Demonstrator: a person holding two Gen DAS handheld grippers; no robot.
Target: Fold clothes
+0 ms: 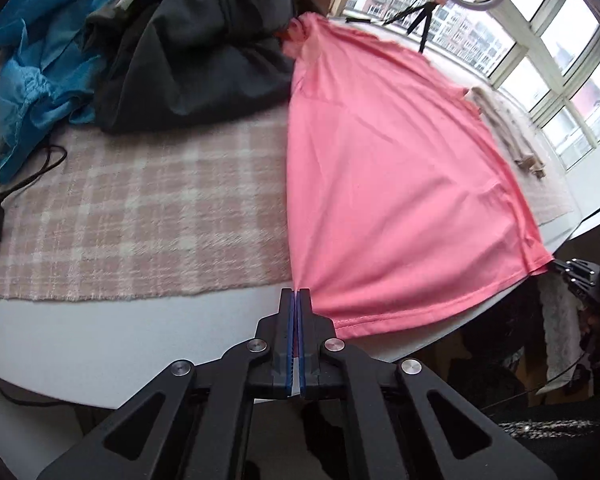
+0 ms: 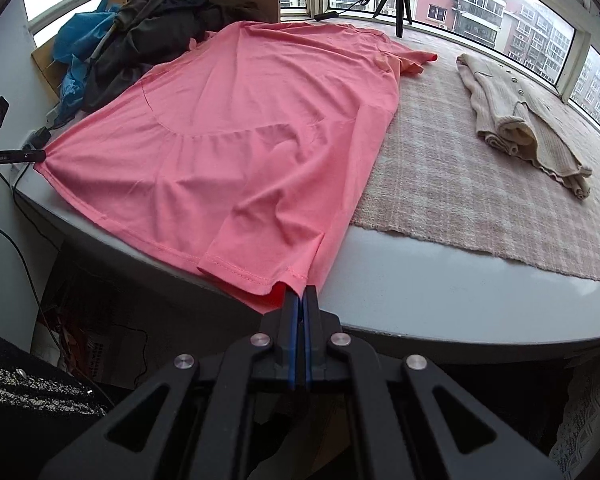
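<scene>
A white table (image 2: 440, 292) stands in front of a large window (image 2: 480, 0), and on it lies a pink checked blanket (image 1: 140, 208) with a heap of dark and blue clothes (image 1: 172, 52) at the far side and a folded beige cardigan (image 2: 520, 120). The pink T-shirt (image 2: 240, 128) is spread flat across the table, with its lower hem hanging a little over the near edge. The left gripper (image 1: 297, 293) is closed tight on one bottom corner of the hem and the right gripper (image 2: 301, 294) is closed tight on the other corner.

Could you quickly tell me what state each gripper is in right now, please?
Left gripper: closed, pinching one hem corner of the pink shirt.
Right gripper: closed, pinching the other hem corner.
</scene>
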